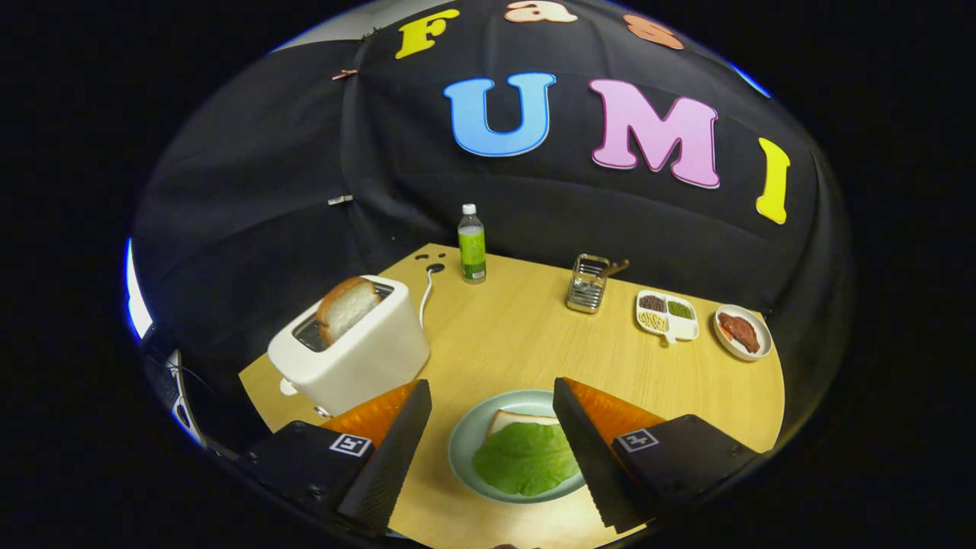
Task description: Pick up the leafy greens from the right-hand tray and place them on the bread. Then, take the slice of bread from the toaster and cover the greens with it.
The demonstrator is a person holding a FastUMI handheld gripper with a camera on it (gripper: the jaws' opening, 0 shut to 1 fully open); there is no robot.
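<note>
A pale wooden table (534, 335) is sitting inside a black-draped booth. Beyond the fingers a bottle (471, 244), a wire holder (587, 284), a divided tray (668, 314) and a small dish (743, 332) are standing along the far side. The gripper (492, 393) is hanging wide open, holding nothing — the leafy greens (526, 459) are lying on the bread (518, 418) on the plate (465, 442) between its fingers. The toaster (351, 347) is holding a bread slice (345, 306) ahead of the left finger.

Wooden table (518, 335), green-labelled bottle (472, 244) at its far edge, wire caddy (587, 284) right of it, divided dish (666, 315) of seeds, small dish (742, 332) of meat beside that
</note>
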